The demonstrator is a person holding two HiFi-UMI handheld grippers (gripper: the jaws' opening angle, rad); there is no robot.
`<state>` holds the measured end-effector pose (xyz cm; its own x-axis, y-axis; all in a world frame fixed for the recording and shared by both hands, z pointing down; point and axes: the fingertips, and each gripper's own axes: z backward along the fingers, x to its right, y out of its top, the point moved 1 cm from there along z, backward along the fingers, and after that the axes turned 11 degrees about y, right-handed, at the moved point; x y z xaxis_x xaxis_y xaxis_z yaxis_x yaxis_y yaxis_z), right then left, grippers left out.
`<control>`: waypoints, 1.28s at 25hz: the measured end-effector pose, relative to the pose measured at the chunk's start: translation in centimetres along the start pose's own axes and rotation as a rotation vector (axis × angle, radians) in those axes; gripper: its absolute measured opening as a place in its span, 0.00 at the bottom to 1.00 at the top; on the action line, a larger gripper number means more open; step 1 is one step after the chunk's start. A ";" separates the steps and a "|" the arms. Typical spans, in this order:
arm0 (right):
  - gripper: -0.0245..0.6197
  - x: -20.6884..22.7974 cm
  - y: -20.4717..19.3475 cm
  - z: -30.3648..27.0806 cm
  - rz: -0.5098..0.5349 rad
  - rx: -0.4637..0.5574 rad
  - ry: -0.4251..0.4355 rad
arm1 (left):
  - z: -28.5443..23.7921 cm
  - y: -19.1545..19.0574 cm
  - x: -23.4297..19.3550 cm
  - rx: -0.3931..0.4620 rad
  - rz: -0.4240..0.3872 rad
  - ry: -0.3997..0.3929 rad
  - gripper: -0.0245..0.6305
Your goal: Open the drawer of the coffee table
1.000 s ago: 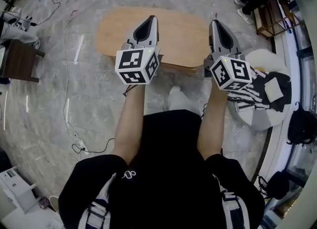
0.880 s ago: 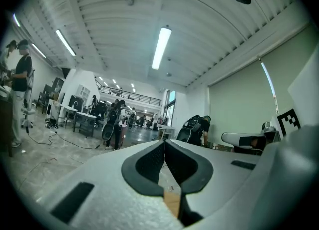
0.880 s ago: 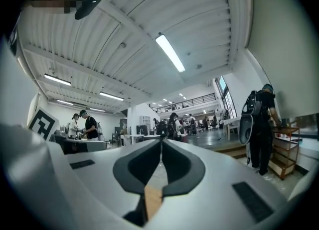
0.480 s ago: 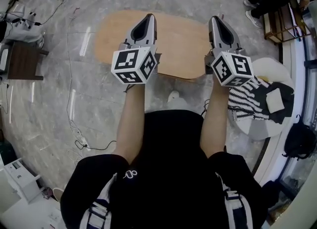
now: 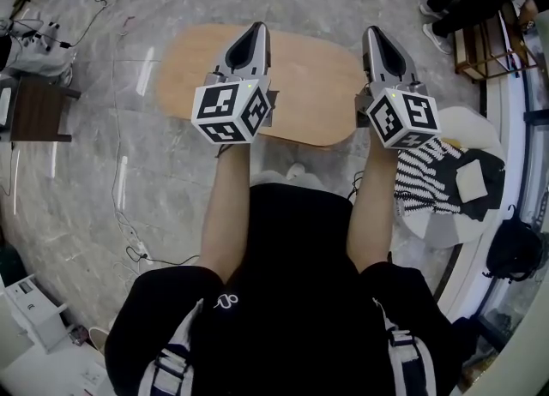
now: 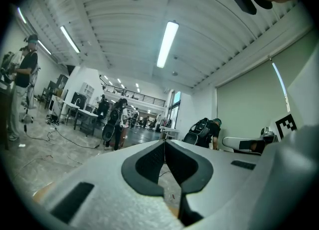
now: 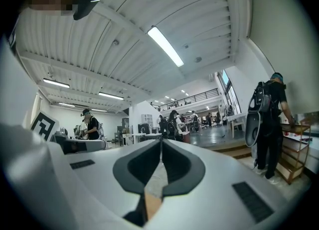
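The coffee table [image 5: 304,86] has an oval light-wood top and stands on the marble floor straight ahead of me. Only its top and thin near edge show in the head view; the drawer is hidden. My left gripper [image 5: 256,31] hangs above the left part of the top, shut and empty. My right gripper [image 5: 375,33] is above the table's right end, also shut with nothing held. In the left gripper view the left gripper [image 6: 164,142] has its dark pads pressed together. The right gripper [image 7: 161,140] looks the same in its own view. Both point level across the room.
A white round stool with a striped cloth [image 5: 433,176] stands close on the right. A dark side table [image 5: 34,110] is at the left, cables [image 5: 120,180] run over the floor, and a wooden shelf [image 5: 480,34] stands far right. People [image 7: 271,119] stand around the hall.
I have stepped closer to the table. Both grippers moved forward together and now reach further over its top. The jaws stayed shut.
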<state>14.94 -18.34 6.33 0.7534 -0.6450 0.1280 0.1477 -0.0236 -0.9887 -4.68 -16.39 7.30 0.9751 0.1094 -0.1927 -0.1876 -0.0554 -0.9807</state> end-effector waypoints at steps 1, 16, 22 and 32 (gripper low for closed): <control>0.06 0.0 -0.1 -0.2 -0.004 -0.003 0.000 | -0.1 0.0 -0.2 -0.002 0.000 0.002 0.05; 0.06 1.1 -1.6 -1.9 -0.054 -0.008 -0.037 | -2.3 1.0 -1.6 0.033 0.024 -0.055 0.05; 0.06 2.4 -3.6 -2.6 -0.087 -0.046 -0.068 | -4.0 -1.1 -2.7 -0.033 0.017 -0.054 0.05; 0.06 3.5 -9.2 -3.2 -0.152 -0.149 -0.086 | -5.4 -6.0 -4.4 -0.149 -0.012 -0.053 0.05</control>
<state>14.15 -22.83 15.67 0.7825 -0.5580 0.2764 0.1722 -0.2327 -0.9572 -7.23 -21.95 14.25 0.9689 0.1631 -0.1861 -0.1522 -0.2002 -0.9679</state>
